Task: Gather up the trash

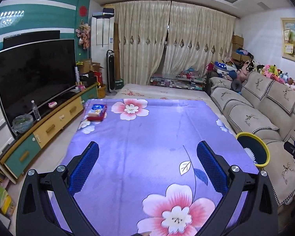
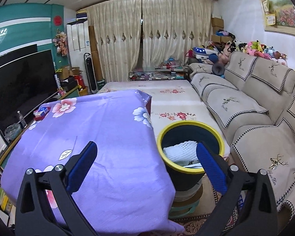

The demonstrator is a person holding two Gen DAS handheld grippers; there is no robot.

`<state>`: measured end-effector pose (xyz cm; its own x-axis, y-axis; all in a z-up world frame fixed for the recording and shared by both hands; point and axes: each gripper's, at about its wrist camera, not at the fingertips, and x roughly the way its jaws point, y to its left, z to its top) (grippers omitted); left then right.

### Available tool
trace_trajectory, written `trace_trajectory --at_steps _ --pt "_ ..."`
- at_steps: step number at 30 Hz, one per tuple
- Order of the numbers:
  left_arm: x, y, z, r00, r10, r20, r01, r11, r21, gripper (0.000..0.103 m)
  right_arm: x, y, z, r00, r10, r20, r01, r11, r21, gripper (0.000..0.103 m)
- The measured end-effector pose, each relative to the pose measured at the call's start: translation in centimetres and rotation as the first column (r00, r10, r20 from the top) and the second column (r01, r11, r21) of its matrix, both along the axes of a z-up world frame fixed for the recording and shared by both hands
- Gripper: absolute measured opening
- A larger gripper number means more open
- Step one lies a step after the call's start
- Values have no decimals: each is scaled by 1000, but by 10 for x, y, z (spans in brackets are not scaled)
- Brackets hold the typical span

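My left gripper (image 1: 147, 153) hangs over the purple floral tablecloth (image 1: 147, 129), jaws spread wide with nothing between the blue pads (image 1: 86, 165). My right gripper (image 2: 146, 155) is equally wide and empty, straddling the table's right edge and the yellow-rimmed bin (image 2: 190, 174), which stands just beside the table at 3 o'clock from the cloth. White foam netting (image 2: 182, 149) and paper lie inside the bin. A tissue pack on a red box (image 1: 96, 111) sits at the cloth's 11 o'clock corner. The sofa (image 2: 255, 118) runs along the right.
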<state>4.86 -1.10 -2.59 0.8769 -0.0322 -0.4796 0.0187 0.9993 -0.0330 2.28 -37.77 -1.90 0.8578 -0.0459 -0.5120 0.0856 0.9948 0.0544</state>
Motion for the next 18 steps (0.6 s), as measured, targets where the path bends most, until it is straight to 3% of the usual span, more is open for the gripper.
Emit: trace_trajectory --at_steps 7,18 --pt "-31 1 10 1000 23 17 -23 1000 4 98 -15 0 6 1000 1 30 -1 1000 5 96" --pt "-31 -2 15 999 29 30 -29 999 21 98 -15 -4 3 1000 -15 21 15 1000 18 96"
